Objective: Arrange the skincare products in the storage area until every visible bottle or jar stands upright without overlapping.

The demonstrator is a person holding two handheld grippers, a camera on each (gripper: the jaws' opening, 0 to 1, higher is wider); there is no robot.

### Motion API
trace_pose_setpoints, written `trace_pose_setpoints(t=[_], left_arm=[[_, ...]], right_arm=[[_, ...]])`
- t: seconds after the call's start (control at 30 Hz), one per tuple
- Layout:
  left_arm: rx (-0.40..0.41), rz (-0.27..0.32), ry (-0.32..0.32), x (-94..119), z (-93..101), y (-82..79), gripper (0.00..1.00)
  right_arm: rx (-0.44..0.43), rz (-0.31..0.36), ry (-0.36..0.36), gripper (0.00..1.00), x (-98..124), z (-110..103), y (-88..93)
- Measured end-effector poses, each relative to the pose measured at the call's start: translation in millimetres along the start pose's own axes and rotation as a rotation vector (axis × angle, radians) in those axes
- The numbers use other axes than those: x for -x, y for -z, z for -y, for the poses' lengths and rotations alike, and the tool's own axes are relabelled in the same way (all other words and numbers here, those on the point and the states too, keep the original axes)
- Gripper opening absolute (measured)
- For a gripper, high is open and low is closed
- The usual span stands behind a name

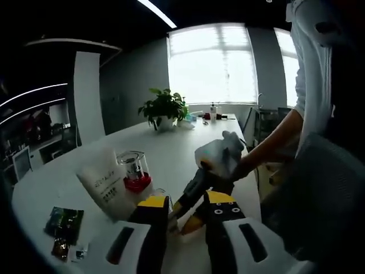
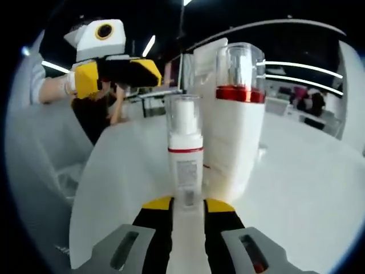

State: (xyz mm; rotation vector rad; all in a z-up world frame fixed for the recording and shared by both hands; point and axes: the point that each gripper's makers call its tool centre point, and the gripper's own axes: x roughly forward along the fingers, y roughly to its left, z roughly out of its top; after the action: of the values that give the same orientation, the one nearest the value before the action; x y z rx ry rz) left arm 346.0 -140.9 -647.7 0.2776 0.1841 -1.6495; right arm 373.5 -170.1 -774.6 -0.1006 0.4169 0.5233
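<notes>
Black tongs point(image 1: 188, 220), yellow tips, white housings

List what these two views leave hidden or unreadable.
- Left gripper view: the print on the white tube is too small to read.
- Left gripper view: the left claw covers the table in front of the red-collared jar.
- Right gripper view: the slim bottle base is hidden between the right claw jaws.
- Right gripper view: the bottle label is blurred.
</notes>
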Motion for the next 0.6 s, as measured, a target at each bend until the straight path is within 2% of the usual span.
trace_pose_setpoints(t=[0.13,0.33,0.43,0.47,0.6], left_arm=[[0.005,-0.057,-0.014,3,-4.8,16.1,0.21],[0.032,-0.156,-0.068,-6,-18.6,55.8,0.15],[-0.001,-0.211,-0.038,-12,-13.1,71.9,0.17],[-0.012,-0.222,-0.033,-13,-16.8,78.1,0.18],[0.005,-0.213,-0.056,-18,-26.6,79.9,0.18]], right_arm=[[-0.017,0.011,0.025,0.1,8,-2,-1.3],[-0.054,0.015,0.047,0.09,14,-6,-4.3],[-0.074,0.041,0.074,0.09,18,-6,-13.7],[-0.077,0.049,0.082,0.09,19,-7,-17.6],[-0.089,0.071,0.105,0.07,24,-9,-30.8]])
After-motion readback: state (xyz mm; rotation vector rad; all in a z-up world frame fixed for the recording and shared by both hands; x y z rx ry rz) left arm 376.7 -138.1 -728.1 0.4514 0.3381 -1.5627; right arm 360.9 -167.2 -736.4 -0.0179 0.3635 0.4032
